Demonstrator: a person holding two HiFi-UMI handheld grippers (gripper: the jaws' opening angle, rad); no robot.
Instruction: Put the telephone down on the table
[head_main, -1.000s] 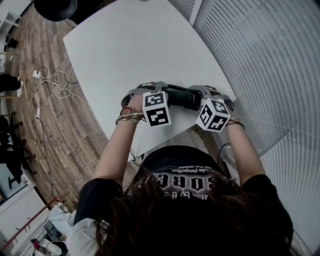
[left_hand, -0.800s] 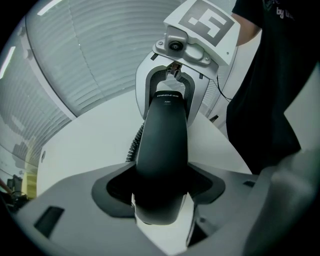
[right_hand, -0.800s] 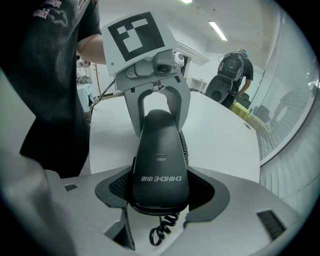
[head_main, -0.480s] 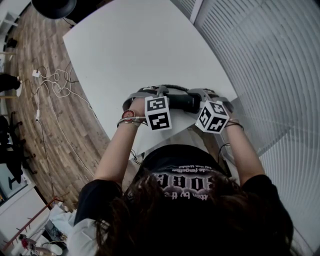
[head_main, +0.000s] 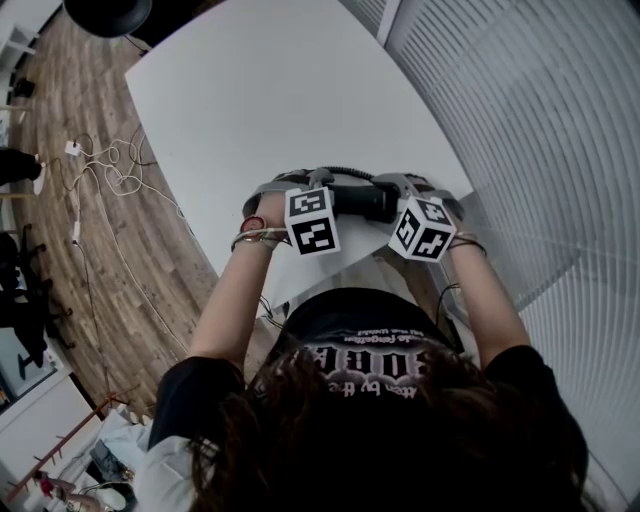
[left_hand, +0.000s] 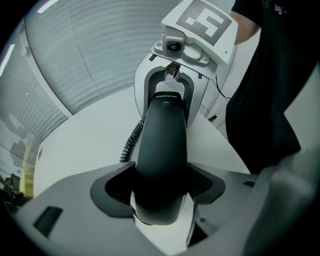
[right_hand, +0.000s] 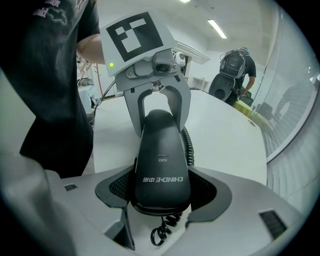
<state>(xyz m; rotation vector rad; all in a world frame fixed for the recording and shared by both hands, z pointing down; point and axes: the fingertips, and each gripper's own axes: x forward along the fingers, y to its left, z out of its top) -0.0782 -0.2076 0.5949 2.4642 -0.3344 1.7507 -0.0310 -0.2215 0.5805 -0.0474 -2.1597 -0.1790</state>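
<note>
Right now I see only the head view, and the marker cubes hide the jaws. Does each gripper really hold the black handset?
Observer: Yes. The left gripper is closed on one end of the telephone handset, with its pads against both sides.
Operator: And the right one?
Observer: The right gripper clamps the other end, the one with white print on it.
Operator: Where is the cord?
Observer: A loop of the coiled cord curls out below the end in the right gripper, and the rest runs alongside the handset.
</note>
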